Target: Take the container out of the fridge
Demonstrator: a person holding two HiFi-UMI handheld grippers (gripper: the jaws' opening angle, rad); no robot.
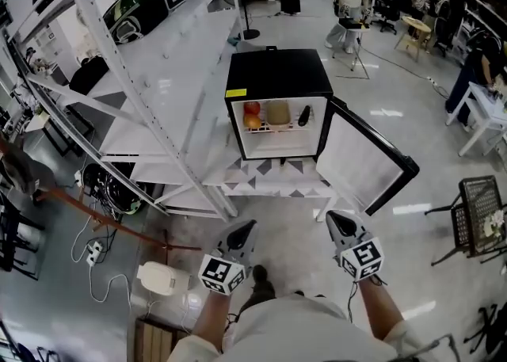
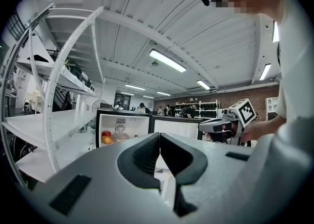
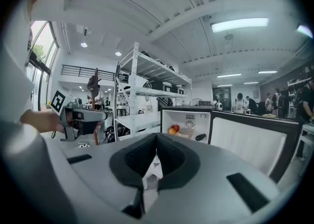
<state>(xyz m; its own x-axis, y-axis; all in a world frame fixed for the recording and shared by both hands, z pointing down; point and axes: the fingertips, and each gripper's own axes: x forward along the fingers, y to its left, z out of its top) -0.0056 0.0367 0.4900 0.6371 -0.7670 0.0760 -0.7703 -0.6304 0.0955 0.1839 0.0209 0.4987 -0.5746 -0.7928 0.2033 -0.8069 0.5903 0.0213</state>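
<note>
Left hand-held gripper [image 1: 244, 230] and right hand-held gripper [image 1: 336, 219], jaws together and empty, face the open black mini fridge [image 1: 277, 75] holding a beige container [image 1: 278, 113].

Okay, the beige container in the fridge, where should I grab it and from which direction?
Probably grip the container across its left and right sides, coming straight in through the fridge's open front. It sits between the fruit on its left and a dark item on its right, so the gaps beside it look slim. The door hangs open to the right, clear of that path.
</note>
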